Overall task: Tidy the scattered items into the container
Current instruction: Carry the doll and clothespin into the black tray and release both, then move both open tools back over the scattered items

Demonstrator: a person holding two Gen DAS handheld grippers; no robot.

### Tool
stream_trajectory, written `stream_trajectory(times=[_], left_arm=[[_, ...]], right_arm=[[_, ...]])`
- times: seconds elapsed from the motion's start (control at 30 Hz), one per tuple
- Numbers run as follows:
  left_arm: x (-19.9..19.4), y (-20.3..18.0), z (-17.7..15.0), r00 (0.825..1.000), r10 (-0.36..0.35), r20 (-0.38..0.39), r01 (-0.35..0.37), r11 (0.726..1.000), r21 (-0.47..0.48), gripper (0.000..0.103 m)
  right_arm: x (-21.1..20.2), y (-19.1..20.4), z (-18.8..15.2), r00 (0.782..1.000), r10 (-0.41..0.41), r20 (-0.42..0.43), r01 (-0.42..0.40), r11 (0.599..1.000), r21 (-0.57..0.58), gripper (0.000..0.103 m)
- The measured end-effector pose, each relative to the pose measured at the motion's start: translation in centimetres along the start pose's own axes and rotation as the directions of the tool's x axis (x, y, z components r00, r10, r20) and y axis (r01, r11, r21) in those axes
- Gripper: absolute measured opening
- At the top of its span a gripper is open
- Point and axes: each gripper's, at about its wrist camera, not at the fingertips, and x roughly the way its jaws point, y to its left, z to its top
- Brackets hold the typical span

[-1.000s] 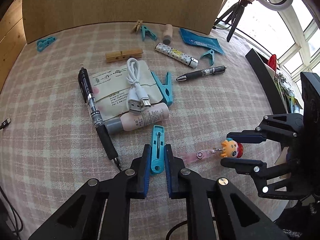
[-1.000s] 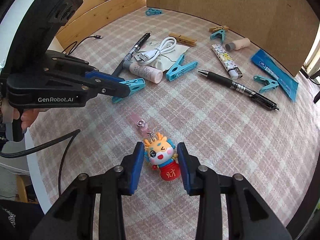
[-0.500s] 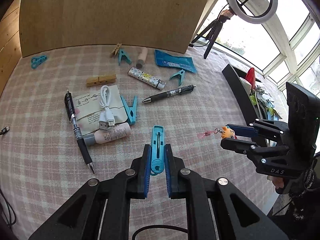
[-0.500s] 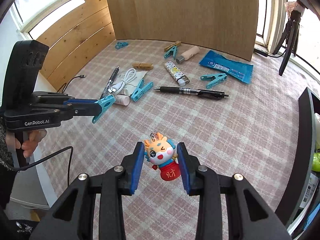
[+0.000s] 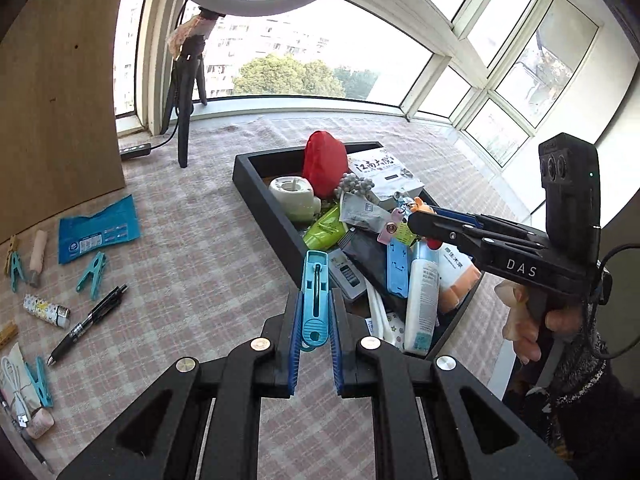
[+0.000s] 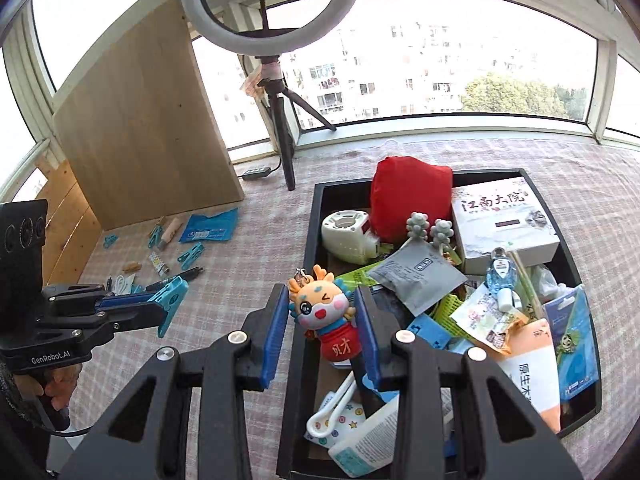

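Blue clothespin [image 5: 315,300] clenched lengthwise in left tool [image 5: 314,344], pointing forward (toward tray [image 5: 264,204]).

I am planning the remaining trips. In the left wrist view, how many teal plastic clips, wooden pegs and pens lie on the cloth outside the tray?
Teal plastic clips: 3
Wooden pegs: 2
Pens: 2
Total: 7

The black tray [image 6: 310,216] runs off the right wrist view's bottom edge, its lower contents hidden behind gripper arms
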Motion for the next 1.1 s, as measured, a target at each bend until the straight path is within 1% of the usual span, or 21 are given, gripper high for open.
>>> stream_trajectory(times=[0.1, 0.17, 0.2, 0.23, 0.27, 0.3, 0.33, 0.37, 0.47, 0.53, 0.63, 0.7, 0.83, 0.9, 0.97, 1.03, 1.1], left_arm=[[2.2, -3.4, 2.0, 0.998, -0.052, -0.019, 0.052, 0.998, 0.046, 0.012], [3.8, -5.8, 3.0, 0.995, -0.093, -0.045, 0.097, 0.992, 0.078, 0.012], [4.6, -6.9, 3.4, 0.992, -0.11, -0.065, 0.116, 0.989, 0.093, 0.015], [5.5, -7.9, 3.7, 0.989, -0.117, -0.088, 0.126, 0.986, 0.106, 0.028], [6.1, -8.7, 3.9, 0.989, -0.11, -0.098, 0.121, 0.986, 0.118, 0.035], [6.4, -9.3, 4.1, 0.991, -0.097, -0.091, 0.108, 0.986, 0.126, 0.042], [6.6, -9.7, 4.3, 0.992, -0.095, -0.083, 0.105, 0.986, 0.127, 0.042], [6.6, -9.9, 4.4, 0.991, -0.102, -0.082, 0.112, 0.986, 0.121, 0.042], [6.1, -9.0, 4.5, 0.992, -0.103, -0.072, 0.11, 0.99, 0.092, 0.043], [5.3, -7.8, 4.3, 0.996, -0.069, -0.061, 0.074, 0.994, 0.077, 0.043], [3.8, -5.0, 3.8, 0.999, -0.027, -0.037, 0.028, 0.999, 0.026, 0.043], [2.3, -2.9, 3.3, 1.0, 0.007, -0.017, -0.008, 1.0, -0.01, 0.043], [-1.0, 1.5, 1.5, 0.996, 0.087, 0.015, -0.086, 0.995, -0.058, 0.048], [-3.1, 4.3, 0.0, 0.989, 0.142, 0.03, -0.138, 0.985, -0.1, 0.048], [-5.4, 7.3, -1.8, 0.98, 0.196, 0.038, -0.188, 0.97, -0.154, 0.049], [-7.7, 10.7, -4.0, 0.969, 0.245, 0.037, -0.231, 0.948, -0.221, 0.048], [-9.6, 13.9, -6.4, 0.959, 0.285, 0.013, -0.271, 0.923, -0.273, 0.048]], right_arm=[[-1.4, -3.9, 1.0, 0.996, -0.082, 0.033, 0.08, 0.995, 0.057, 0.033], [-1.8, -6.0, 1.5, 0.992, -0.122, 0.033, 0.118, 0.989, 0.092, 0.033], [-1.8, -7.0, 1.7, 0.991, -0.129, 0.027, 0.126, 0.986, 0.109, 0.034], [-1.8, -7.7, 1.9, 0.992, -0.128, 0.017, 0.125, 0.985, 0.122, 0.037], [-1.9, -8.3, 1.9, 0.992, -0.126, 0.008, 0.124, 0.983, 0.137, 0.046], [-2.1, -8.8, 2.0, 0.992, -0.125, 0.008, 0.123, 0.98, 0.157, 0.053], [-2.4, -9.1, 1.9, 0.992, -0.122, 0.021, 0.116, 0.977, 0.178, 0.063], [-2.7, -9.3, 1.9, 0.993, -0.11, 0.036, 0.101, 0.976, 0.193, 0.065], [-3.3, -9.4, 2.0, 0.997, -0.059, 0.05, 0.047, 0.974, 0.22, 0.066], [-3.6, -9.1, 2.1, 0.998, -0.017, 0.056, 0.003, 0.973, 0.233, 0.066], [-3.8, -8.1, 2.4, 0.997, 0.06, 0.055, -0.071, 0.97, 0.232, 0.066], [-3.9, -7.1, 2.7, 0.993, 0.103, 0.058, -0.114, 0.967, 0.23, 0.066], [-3.5, -4.2, 3.1, 0.98, 0.192, 0.051, -0.198, 0.958, 0.207, 0.066], [-2.8, -2.2, 3.4, 0.975, 0.222, 0.034, -0.224, 0.958, 0.176, 0.066], [-1.9, 0.1, 3.5, 0.97, 0.242, 0.015, -0.242, 0.961, 0.136, 0.066], [-0.6, 2.8, 3.4, 0.967, 0.255, -0.011, -0.254, 0.964, 0.08, 0.066], [1.0, 5.9, 3.1, 0.964, 0.263, -0.046, -0.263, 0.965, 0.014, 0.066]])
